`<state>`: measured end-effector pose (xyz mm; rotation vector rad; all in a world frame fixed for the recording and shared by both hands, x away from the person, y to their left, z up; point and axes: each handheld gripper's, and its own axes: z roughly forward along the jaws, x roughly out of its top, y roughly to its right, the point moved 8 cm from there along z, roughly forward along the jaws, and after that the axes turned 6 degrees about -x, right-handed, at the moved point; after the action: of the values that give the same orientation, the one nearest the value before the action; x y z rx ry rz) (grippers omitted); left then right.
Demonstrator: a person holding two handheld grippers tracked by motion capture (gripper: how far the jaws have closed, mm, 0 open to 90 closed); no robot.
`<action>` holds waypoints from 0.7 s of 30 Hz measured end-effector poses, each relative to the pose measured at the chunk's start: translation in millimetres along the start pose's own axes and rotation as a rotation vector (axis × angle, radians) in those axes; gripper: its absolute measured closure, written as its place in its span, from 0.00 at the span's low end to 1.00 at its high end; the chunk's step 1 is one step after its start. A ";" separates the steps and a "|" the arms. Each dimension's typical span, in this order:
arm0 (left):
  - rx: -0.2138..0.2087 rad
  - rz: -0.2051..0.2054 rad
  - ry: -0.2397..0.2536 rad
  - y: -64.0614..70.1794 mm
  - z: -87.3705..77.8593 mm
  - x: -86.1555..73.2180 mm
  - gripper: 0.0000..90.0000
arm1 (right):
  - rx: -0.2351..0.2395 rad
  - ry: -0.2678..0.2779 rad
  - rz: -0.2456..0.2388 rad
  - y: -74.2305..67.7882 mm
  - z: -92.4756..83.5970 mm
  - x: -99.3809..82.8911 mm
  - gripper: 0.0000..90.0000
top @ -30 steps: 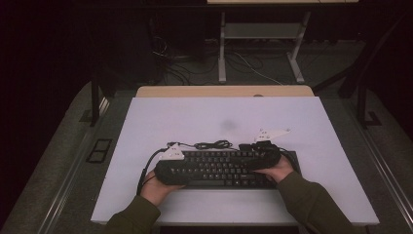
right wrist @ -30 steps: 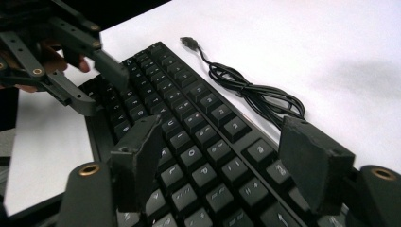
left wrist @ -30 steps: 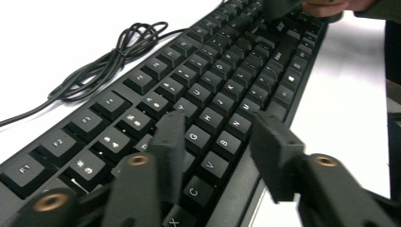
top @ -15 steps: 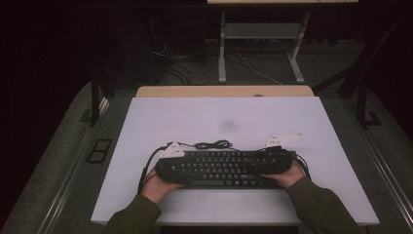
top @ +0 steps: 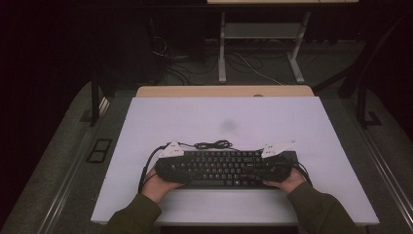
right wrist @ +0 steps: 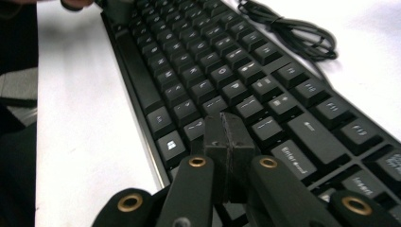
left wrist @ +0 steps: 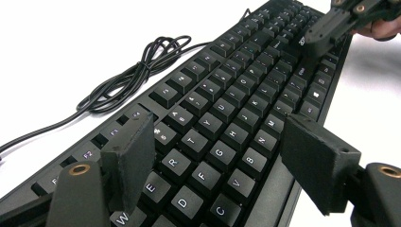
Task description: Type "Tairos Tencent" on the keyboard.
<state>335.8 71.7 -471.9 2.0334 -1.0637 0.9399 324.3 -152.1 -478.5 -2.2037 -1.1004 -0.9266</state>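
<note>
The keyboard (top: 221,168) lies near the surface's (top: 195,122) front edge (cable (top: 212,145) coiled behind), left gripper (left wrist: 217,161) fingers having just spread wide above its keys, right gripper (right wrist: 228,139) fingers just pressed together, gripping nothing.

One black plastic keyboard (top: 224,167) with one coiled black cable (top: 213,145) lies on one white table (top: 243,122); two black two-jaw grippers (top: 171,161) (top: 275,158).

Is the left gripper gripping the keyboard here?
Apart. In the left gripper view the left gripper stands open above the keyboard; keys show between its pads, neither pressing an edge.
</note>
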 end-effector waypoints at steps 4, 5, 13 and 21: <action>0.004 0.002 -0.002 0.0 0.3 -0.2 0.29 | 0.001 -0.019 -0.016 -3.1 3.1 -1.7 0.99; 0.005 0.002 -0.002 -0.3 0.6 -0.3 0.29 | -0.002 -0.024 -0.021 -2.8 3.8 -2.1 0.99; 0.012 0.006 -0.006 -1.6 2.8 0.3 0.30 | -0.011 -0.059 -0.033 -1.7 7.7 -6.6 0.99; 0.018 0.002 -0.005 -3.0 4.8 1.5 0.30 | -0.013 -0.085 -0.037 -1.4 10.1 -9.6 0.99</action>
<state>340.4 68.7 -473.8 2.0509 -1.0635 0.9489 322.5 -149.0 -492.1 -2.2585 -1.1812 -0.8649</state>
